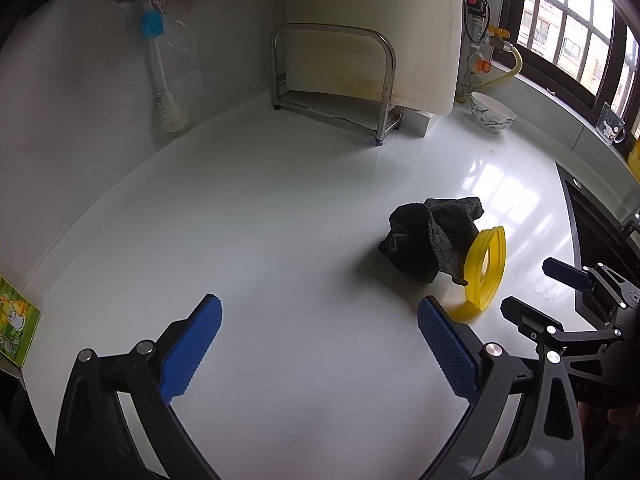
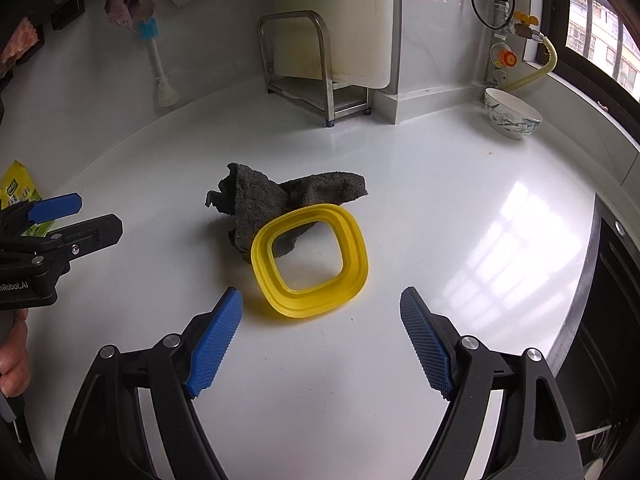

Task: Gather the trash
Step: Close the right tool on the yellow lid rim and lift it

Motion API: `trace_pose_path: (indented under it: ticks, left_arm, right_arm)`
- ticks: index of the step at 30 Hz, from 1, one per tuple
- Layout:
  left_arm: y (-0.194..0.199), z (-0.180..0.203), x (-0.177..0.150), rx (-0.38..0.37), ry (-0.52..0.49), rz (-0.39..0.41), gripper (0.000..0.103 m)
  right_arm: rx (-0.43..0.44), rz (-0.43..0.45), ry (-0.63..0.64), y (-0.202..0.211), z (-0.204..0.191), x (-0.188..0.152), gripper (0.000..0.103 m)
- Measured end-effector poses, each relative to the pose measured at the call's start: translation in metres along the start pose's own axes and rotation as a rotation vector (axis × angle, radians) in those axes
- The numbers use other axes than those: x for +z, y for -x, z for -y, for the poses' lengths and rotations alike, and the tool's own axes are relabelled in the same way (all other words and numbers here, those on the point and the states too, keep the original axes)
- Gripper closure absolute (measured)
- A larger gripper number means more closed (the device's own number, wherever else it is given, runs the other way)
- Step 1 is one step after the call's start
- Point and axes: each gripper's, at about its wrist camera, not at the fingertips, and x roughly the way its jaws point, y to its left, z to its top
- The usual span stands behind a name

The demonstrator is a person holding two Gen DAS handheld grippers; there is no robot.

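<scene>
A crumpled dark grey rag (image 1: 432, 236) (image 2: 256, 204) lies on the white counter (image 1: 280, 220). A yellow rounded-square plastic ring (image 1: 486, 268) (image 2: 316, 306) leans against the rag's near side. My left gripper (image 1: 320, 308) is open and empty, with the rag and ring ahead to its right. My right gripper (image 2: 320, 296) is open and empty, and the ring sits just beyond its fingertips. Each gripper shows in the other's view: the right one (image 1: 532, 284) and the left one (image 2: 96, 214). A green and yellow snack packet (image 1: 16, 320) (image 2: 18, 188) lies at the counter's left edge, behind the left gripper.
A steel rack (image 1: 332, 80) holding a white board (image 1: 380, 20) stands at the back wall. A blue-handled brush (image 1: 160, 72) hangs on the left wall. A patterned bowl (image 2: 512, 114) sits near the window. A dark sink (image 2: 612, 300) borders the counter on the right.
</scene>
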Motion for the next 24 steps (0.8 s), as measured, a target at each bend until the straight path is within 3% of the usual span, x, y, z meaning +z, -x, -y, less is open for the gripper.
trace_pose_path:
  ticks: [18, 24]
  left_arm:
    - [-0.022, -0.001, -0.006, -0.003, 0.018, -0.044, 0.007]
    - [-0.025, 0.0, -0.008, -0.006, 0.025, -0.057, 0.007]
  right_arm:
    - [0.025, -0.032, 0.113, -0.048, -0.004, 0.014, 0.021]
    - [0.066, -0.031, 0.086, -0.054, 0.001, 0.02, 0.021]
